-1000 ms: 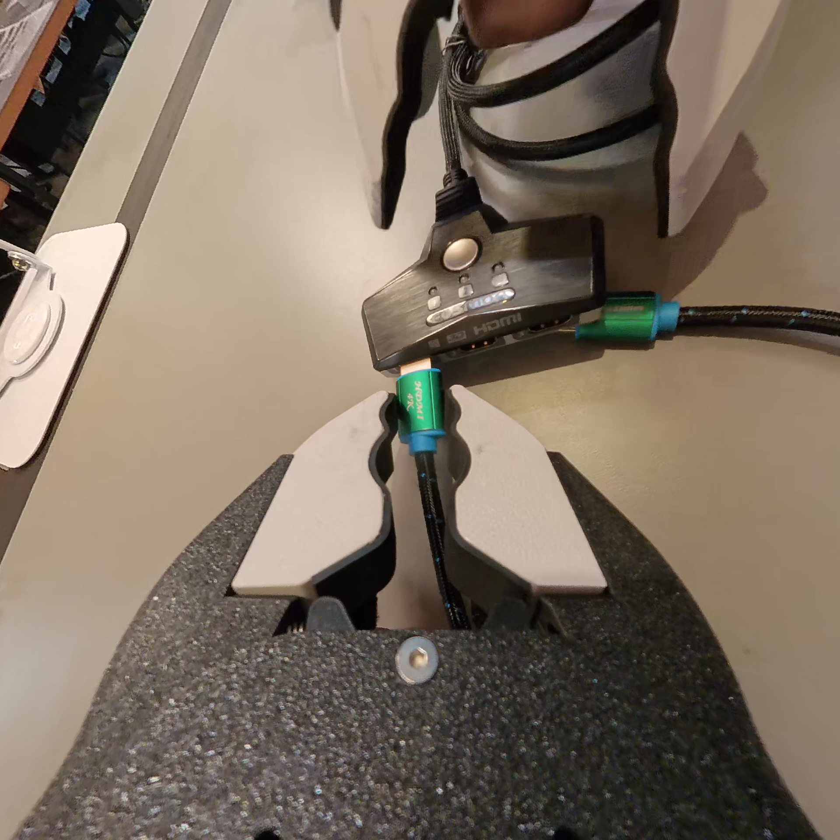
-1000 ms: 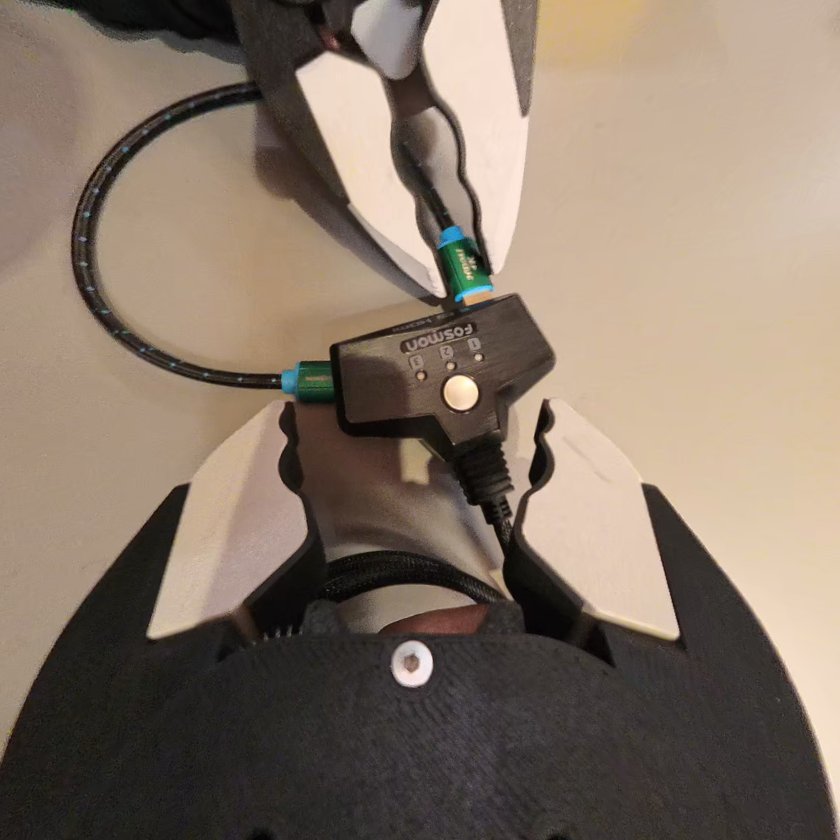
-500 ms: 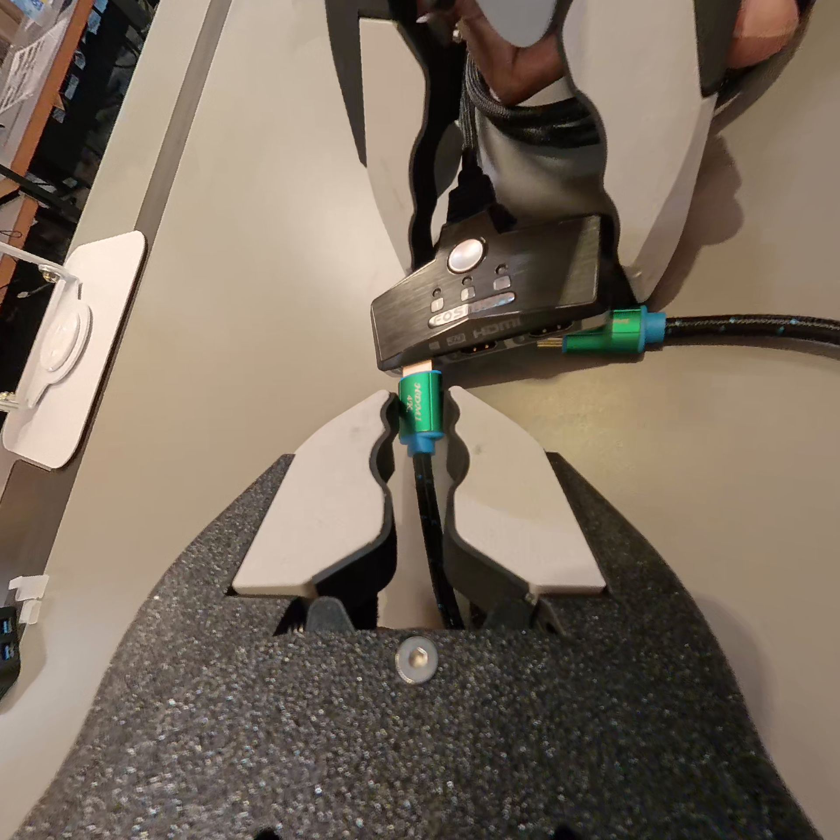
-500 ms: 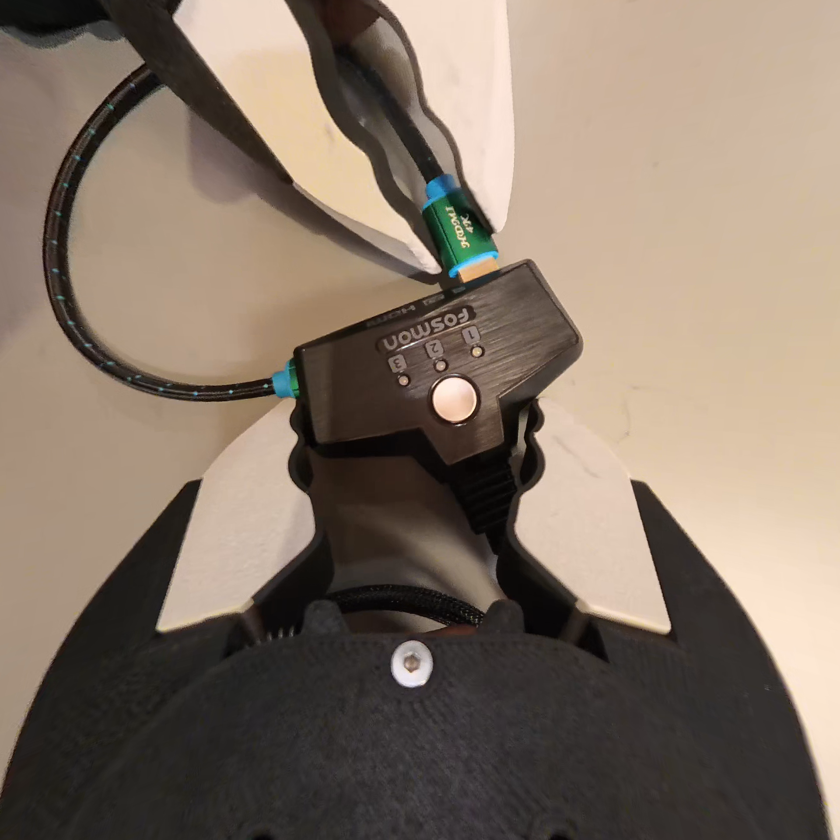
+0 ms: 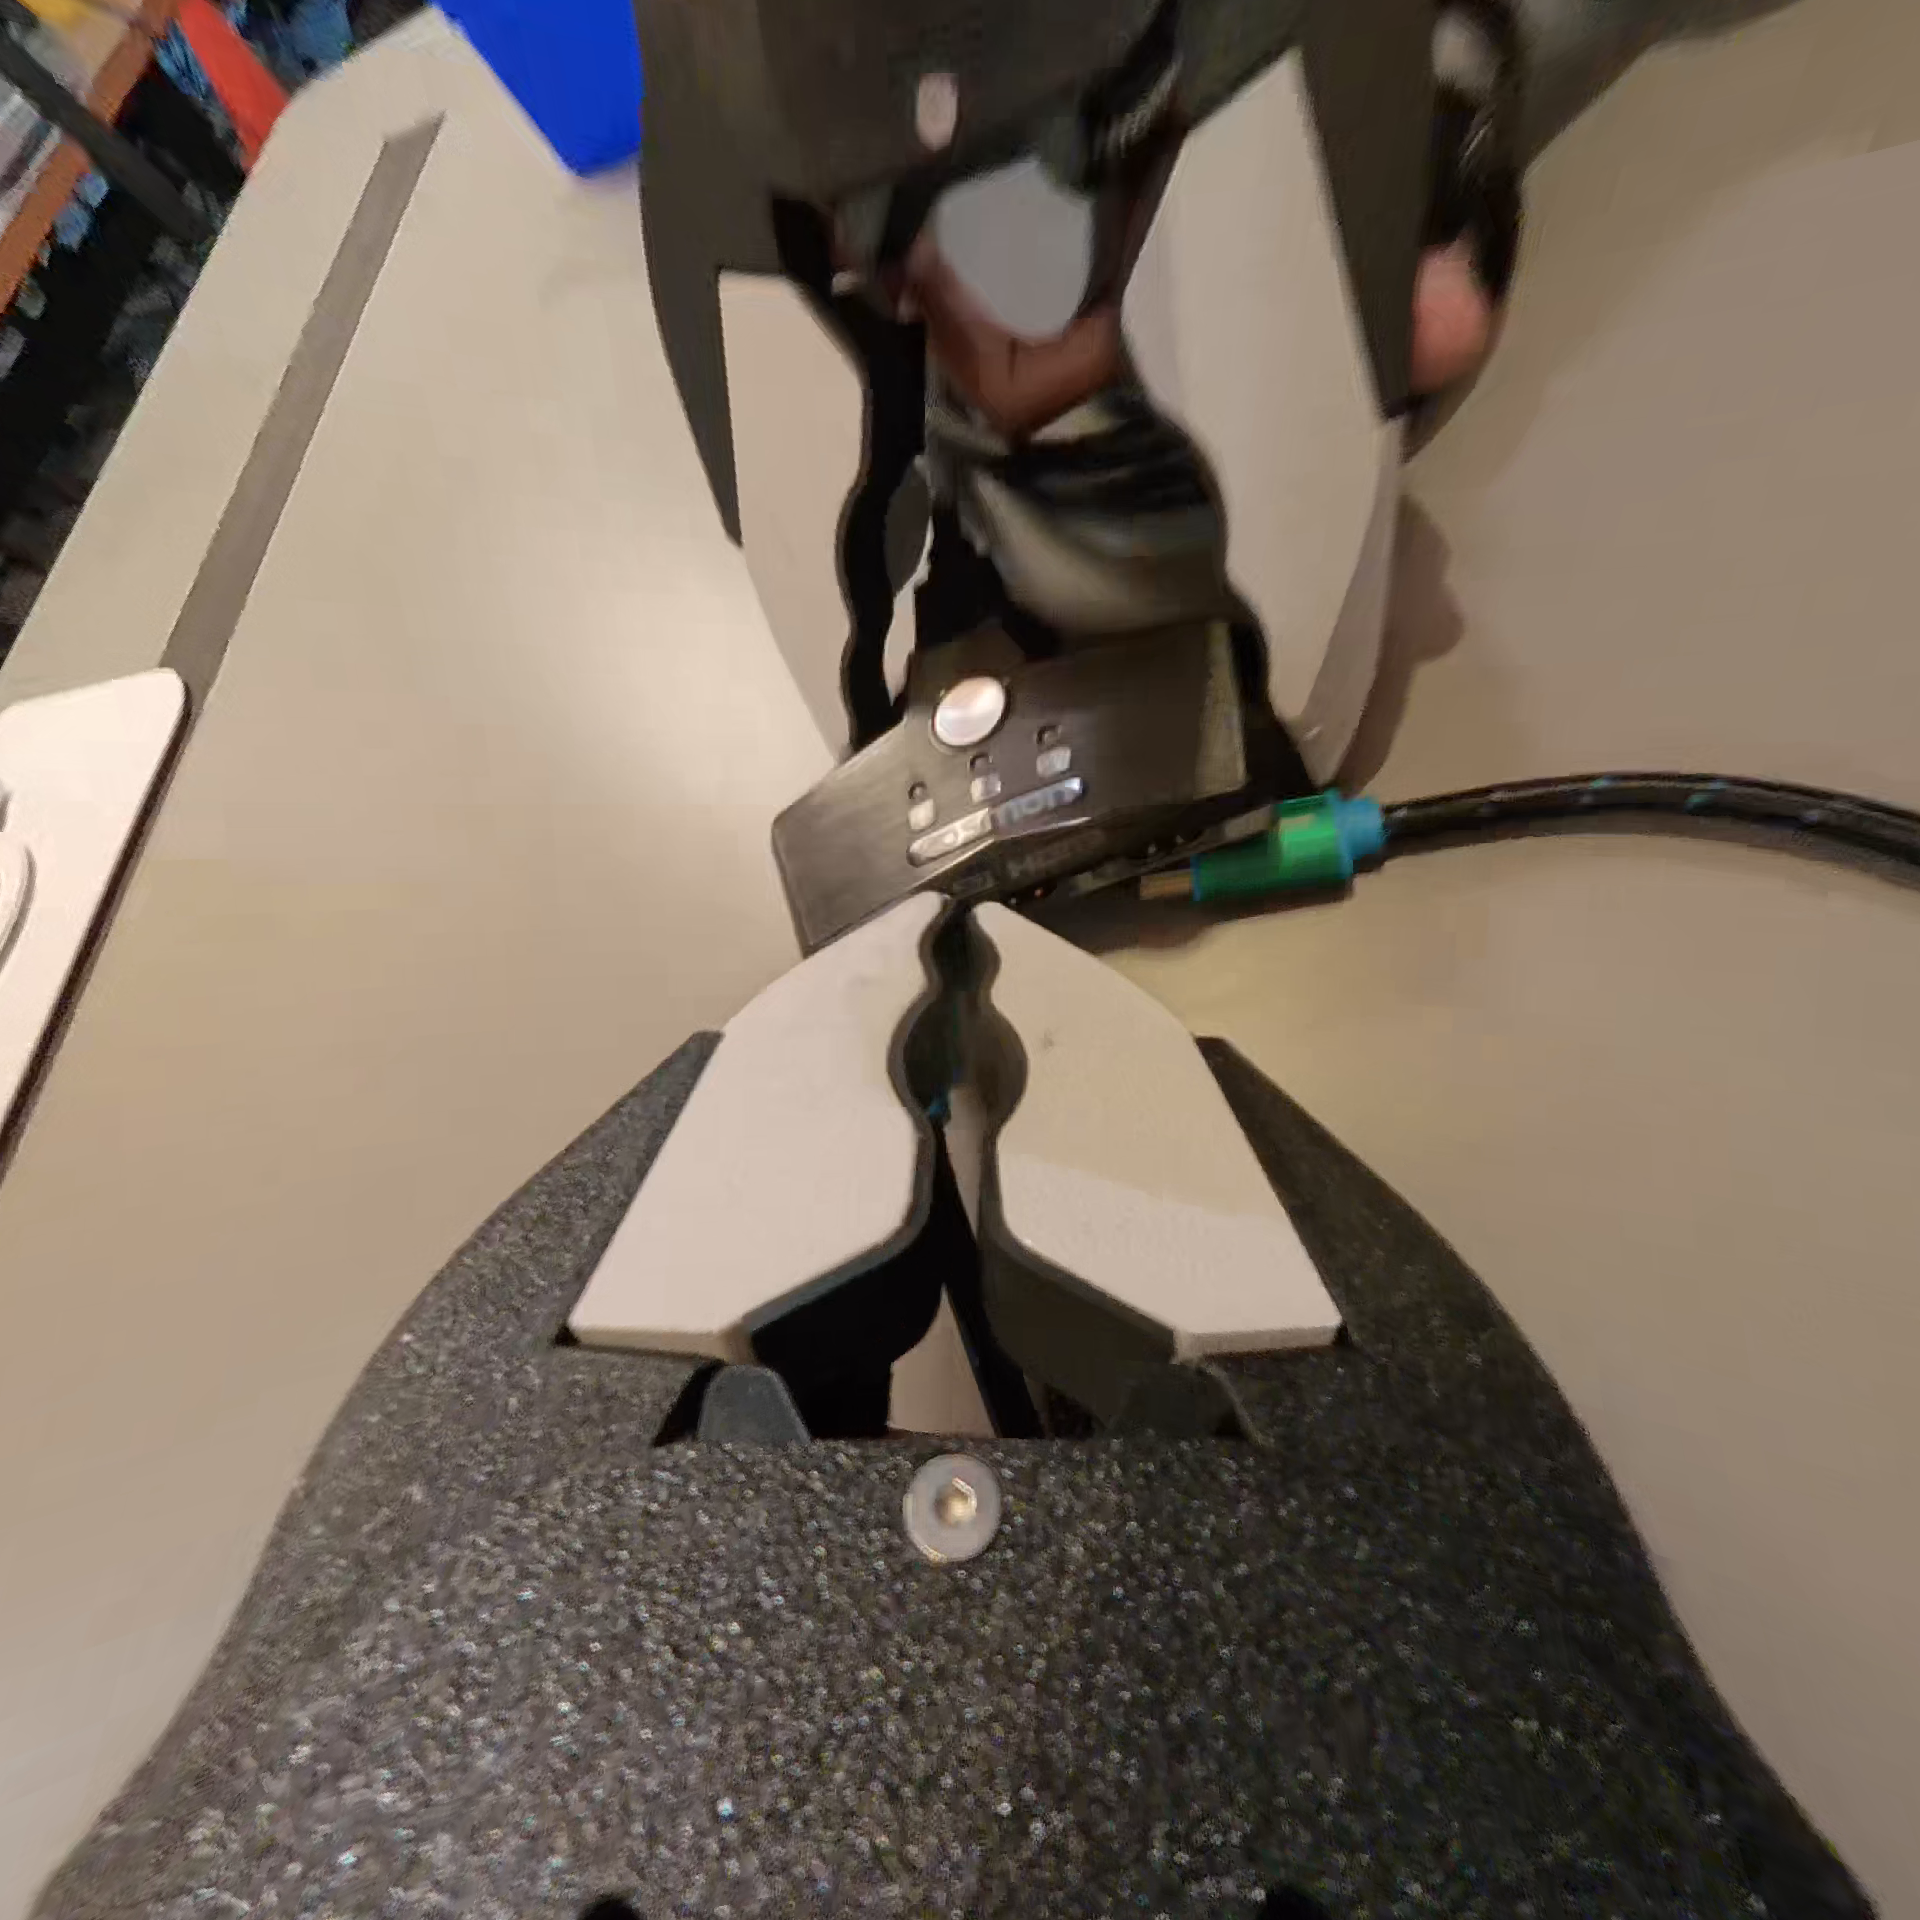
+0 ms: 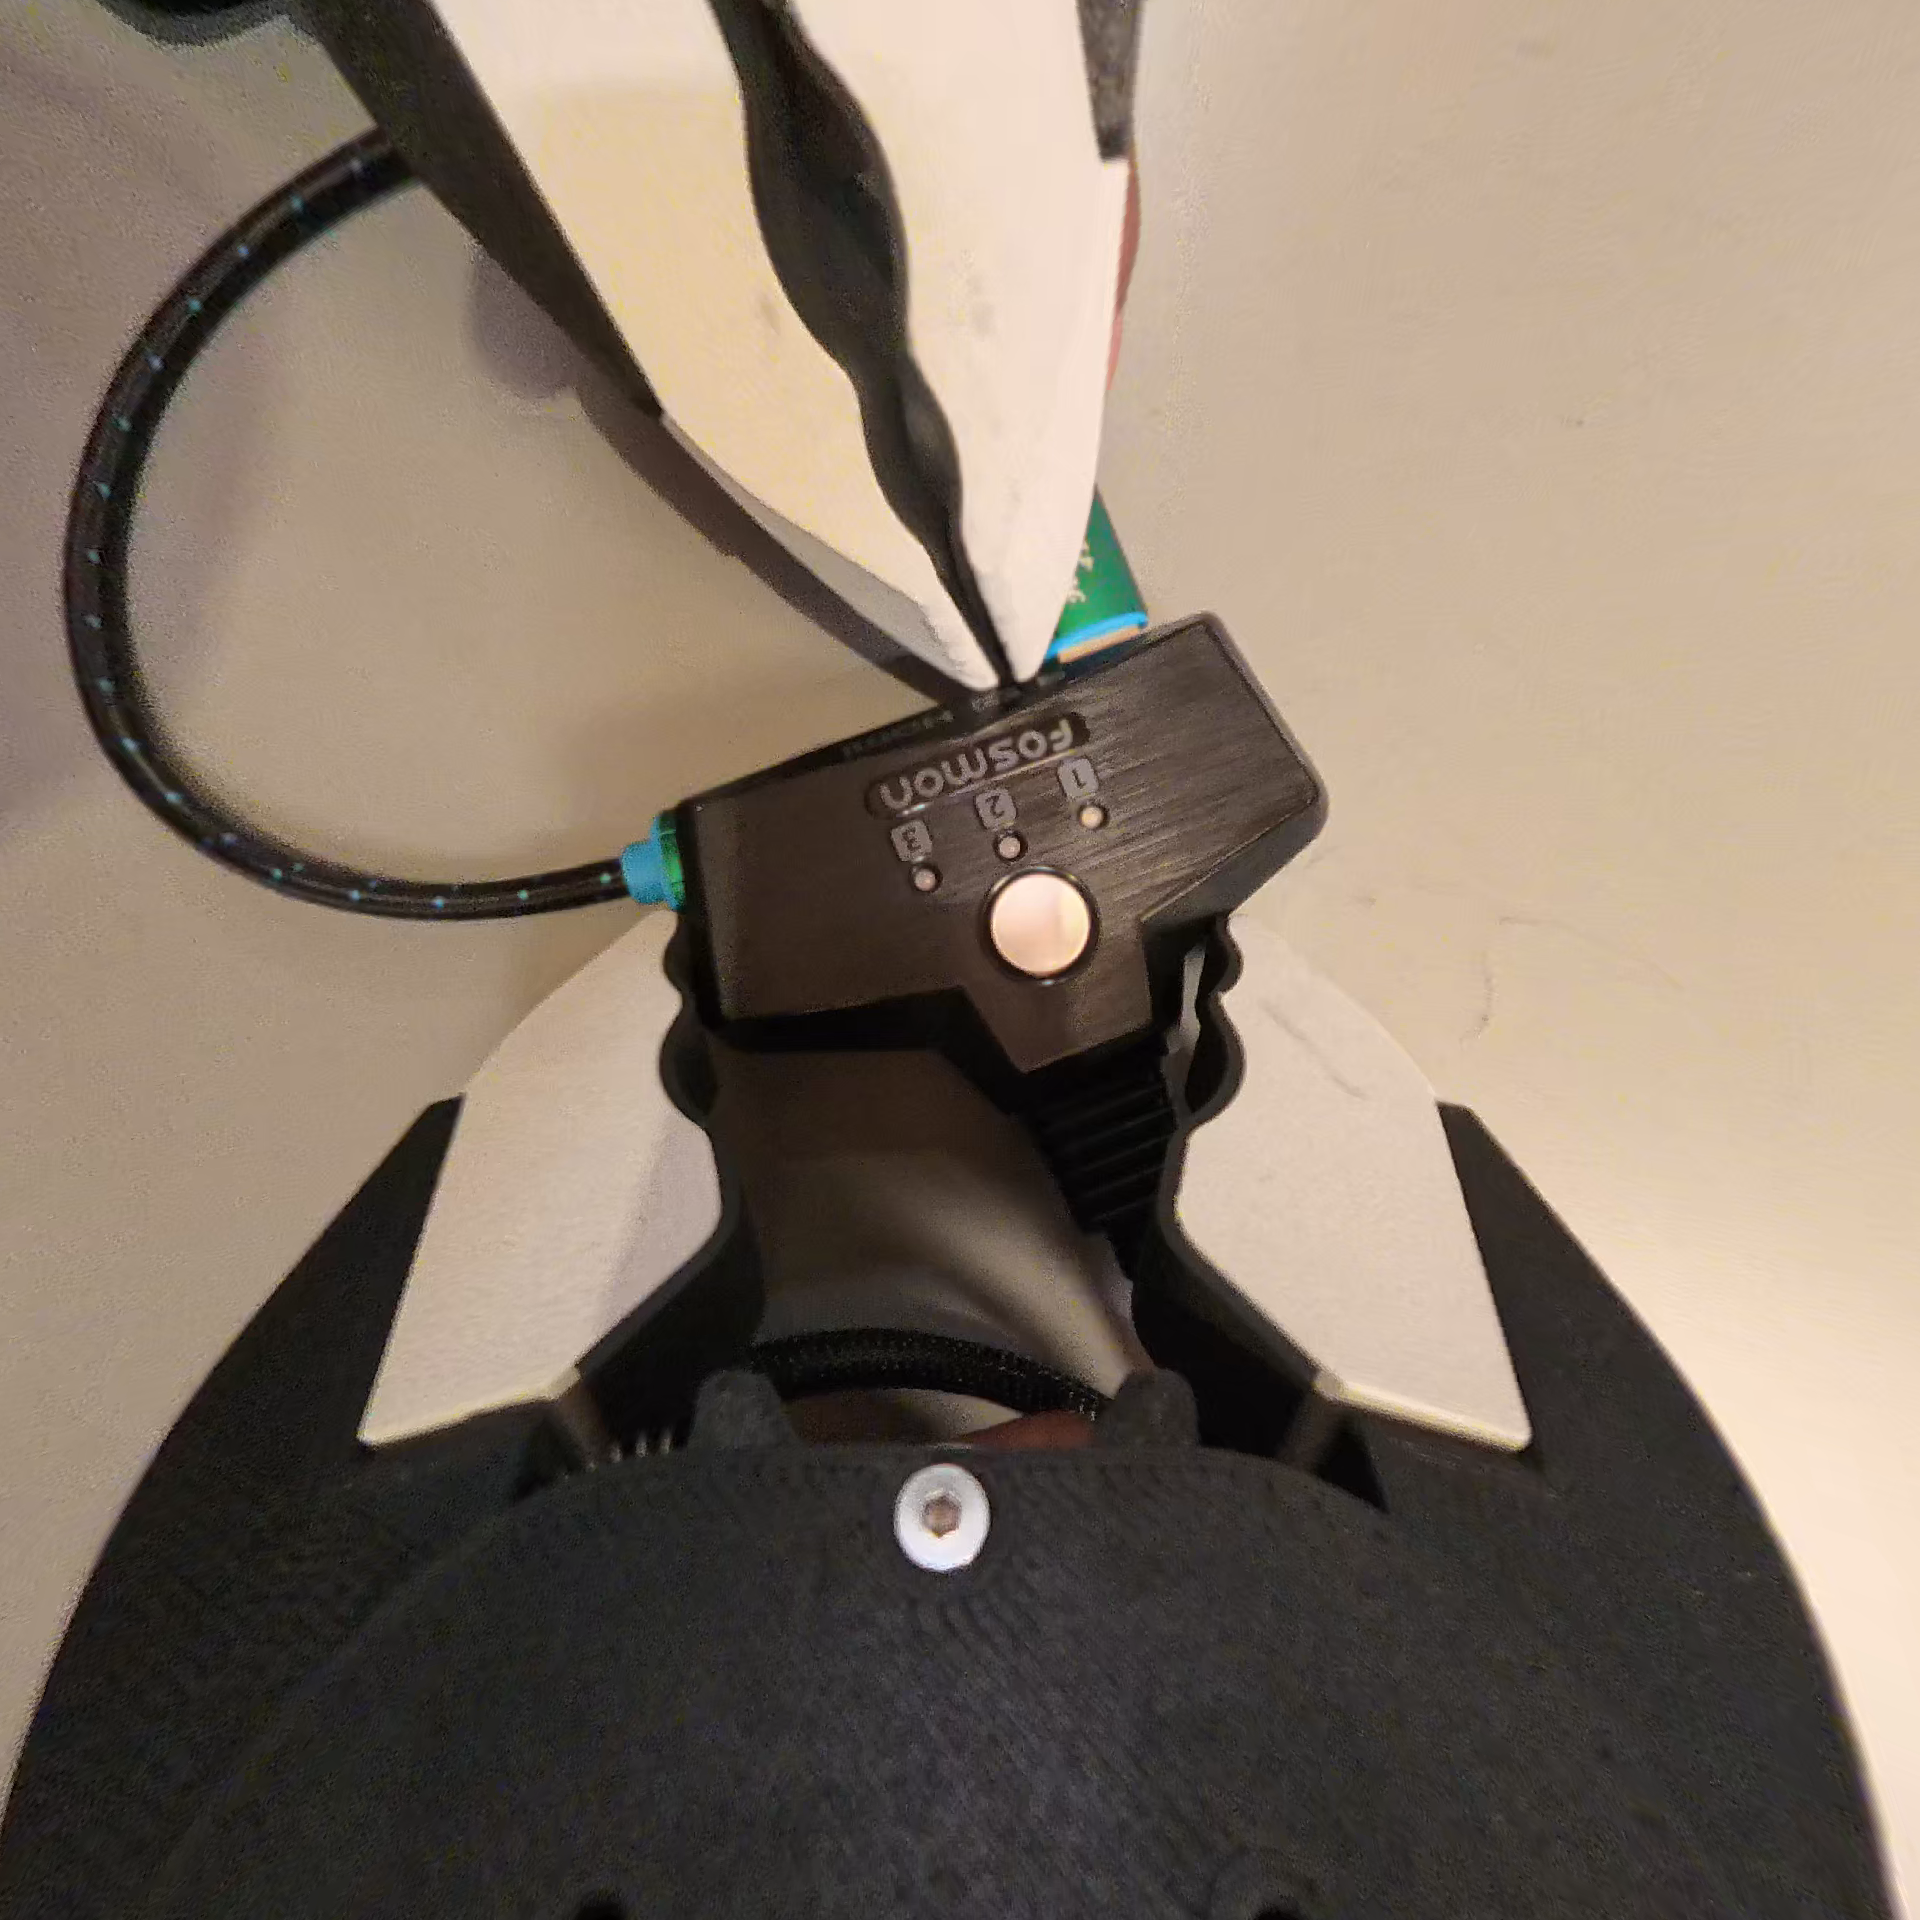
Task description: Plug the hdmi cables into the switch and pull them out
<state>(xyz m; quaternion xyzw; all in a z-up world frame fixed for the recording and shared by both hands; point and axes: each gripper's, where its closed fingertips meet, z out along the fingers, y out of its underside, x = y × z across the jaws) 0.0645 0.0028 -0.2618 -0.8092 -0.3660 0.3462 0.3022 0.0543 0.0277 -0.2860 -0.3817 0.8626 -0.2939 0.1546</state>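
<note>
Switch: the black HDMI switch [image 6: 997,831] sits on the beige counter [image 6: 1558,416], clamped at its rear corners between my right gripper's [image 6: 951,966] jaws.
Left gripper [image 5: 961,920]: my jaws are pinched nearly together on a braided cable, tips against the switch's front edge.
Green plug [image 6: 1107,592]: beside those tips, at the switch's port.
Second plug [image 5: 1283,857]: at the switch's other end.

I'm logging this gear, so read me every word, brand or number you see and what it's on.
I won't repeat writing; it stands here:
Black switch, top: a printed strip and three small marks by the lights.
Its front edge: lettering, blurred.
Green plug by the left tool: lettering, mostly hidden.
</note>
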